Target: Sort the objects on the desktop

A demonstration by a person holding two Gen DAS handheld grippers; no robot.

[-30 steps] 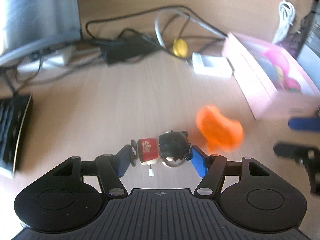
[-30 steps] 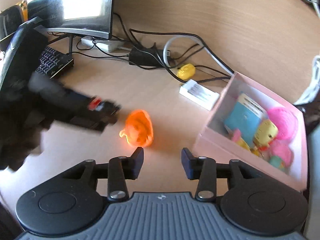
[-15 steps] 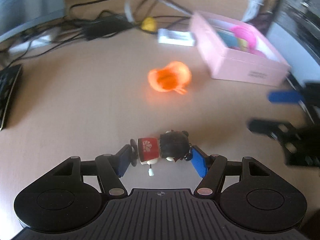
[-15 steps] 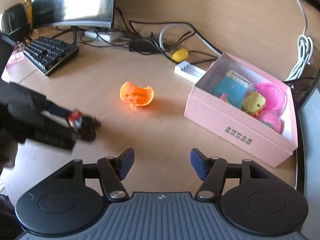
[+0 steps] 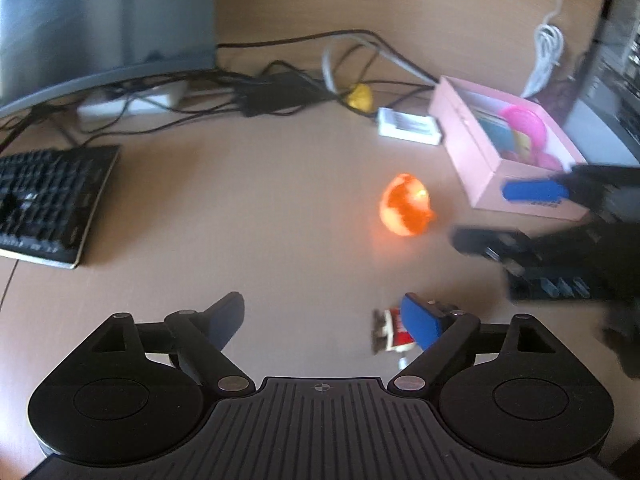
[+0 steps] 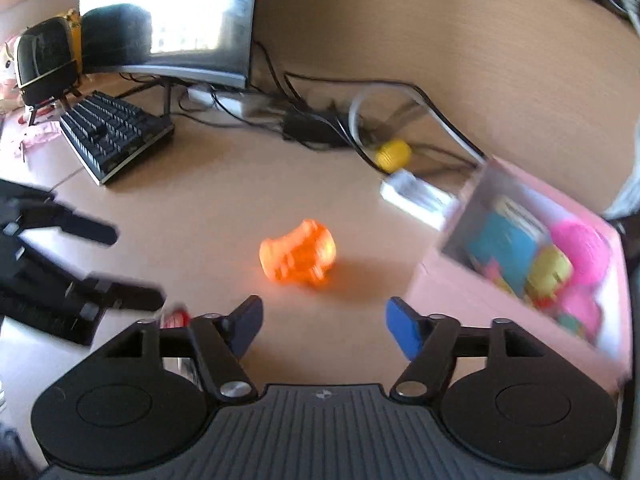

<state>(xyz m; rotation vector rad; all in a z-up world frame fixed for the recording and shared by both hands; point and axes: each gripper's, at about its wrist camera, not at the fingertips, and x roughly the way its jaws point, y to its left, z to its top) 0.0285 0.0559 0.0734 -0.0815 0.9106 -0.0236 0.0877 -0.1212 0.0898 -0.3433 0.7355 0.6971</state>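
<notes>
Left tool [image 5: 320, 322]: jaws opening, nothing between them; the small red-and-black toy [image 5: 394, 330] lies on the tabletop [image 5: 240, 216], partly behind your right-hand finger.
Right tool [image 6: 322, 326]: jaws opening, empty, facing the orange toy [image 6: 298, 254].
Pink box [image 6: 480, 304]: right of the orange toy, already holding several toys.
Step in hand: likely approaching the orange toy.
Next move: bring your right tool around it, close, carry it to the box.

Bare desk [image 6: 224, 216] lies open around the orange toy [image 6: 298, 254]; pink box [image 6: 480, 300] blocks three o'clock, cables [image 6: 320, 124] twelve.
</notes>
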